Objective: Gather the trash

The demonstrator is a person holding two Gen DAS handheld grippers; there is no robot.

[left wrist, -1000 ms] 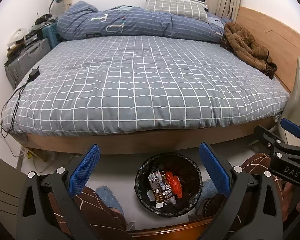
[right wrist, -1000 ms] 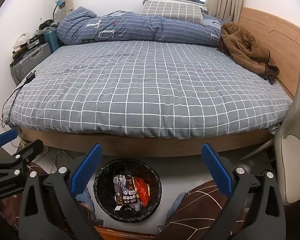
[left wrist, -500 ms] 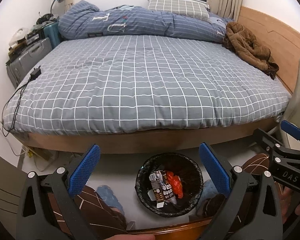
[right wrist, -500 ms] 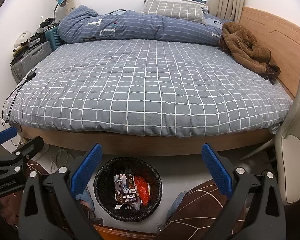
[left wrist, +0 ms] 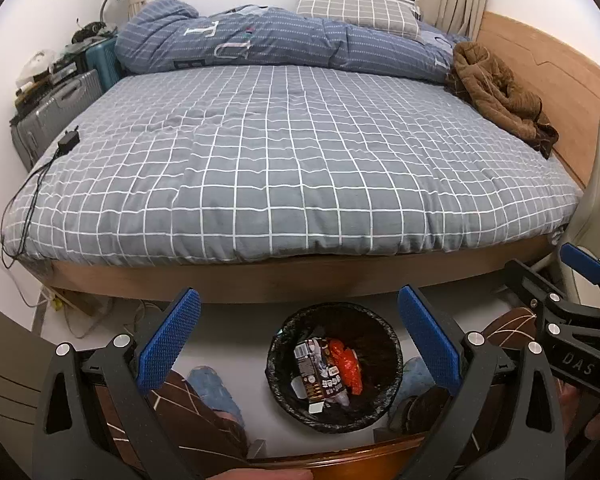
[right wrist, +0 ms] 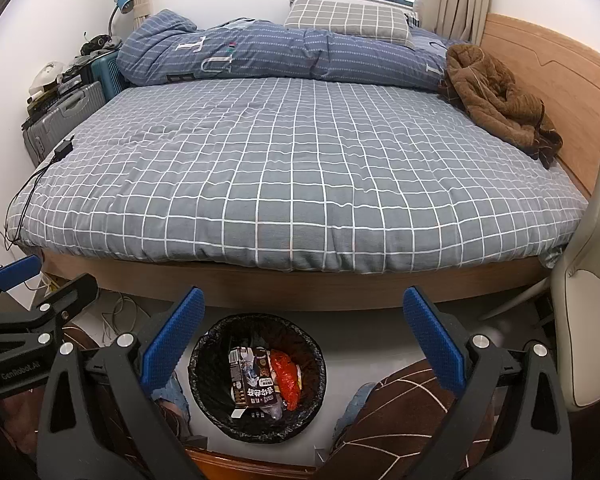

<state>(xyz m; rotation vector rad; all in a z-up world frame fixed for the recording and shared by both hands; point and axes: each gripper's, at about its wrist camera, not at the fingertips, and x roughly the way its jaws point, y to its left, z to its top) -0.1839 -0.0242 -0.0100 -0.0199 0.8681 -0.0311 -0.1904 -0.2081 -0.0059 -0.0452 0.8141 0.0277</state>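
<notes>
We hold the left hand-held gripper (left wrist: 298,338) and the right hand-held gripper (right wrist: 304,338) released, jaws wide apart and empty, above the floor (right wrist: 364,340). Below and between the jaws stands the bin (left wrist: 392,354), lined in black, already containing a carton (left wrist: 309,372), a red wrapper (left wrist: 346,364) and other scraps. Beyond it lies the bed (left wrist: 284,160), with no loose trash visible on it. We judge collection largely complete; any remaining trash is out of view. Against the earlier frames, almost nothing differs: both views show only a slight shift.

Bin (left wrist: 335,366) on floor before bed (left wrist: 292,168); trash (left wrist: 326,372) inside.
</notes>
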